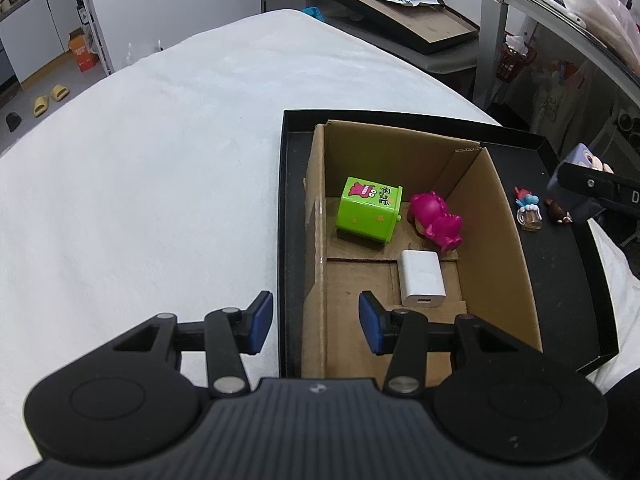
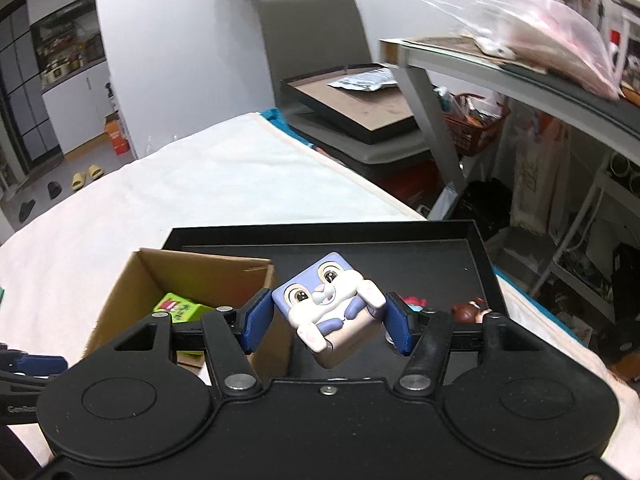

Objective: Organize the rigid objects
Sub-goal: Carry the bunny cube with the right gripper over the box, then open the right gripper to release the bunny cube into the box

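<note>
My right tool [image 2: 329, 319] pinches a glossy lilac rabbit-faced cube [image 2: 329, 307] tilted above the black shallow tray [image 2: 476, 256]. Only the left view shows inside the brown cardboard box [image 1: 496, 240]: one green plastic cube [image 1: 368, 210], one magenta figurine [image 1: 436, 218], one white charger block [image 1: 422, 278]. Two, perhaps three, small figurines [image 1: 528, 210] lie on the tray. My left tool [image 1: 316, 322] is spread, empty.

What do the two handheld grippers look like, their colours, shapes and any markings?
Both look alike. The left gripper has a matte black ribbed body, two round black discs at its sides, black linkage arms with silver pivot pins, and flat blue rubber pads on its fingers. The right gripper has the same black frame, discs, silver pins and blue pads. No cables or sleeves show.
</note>
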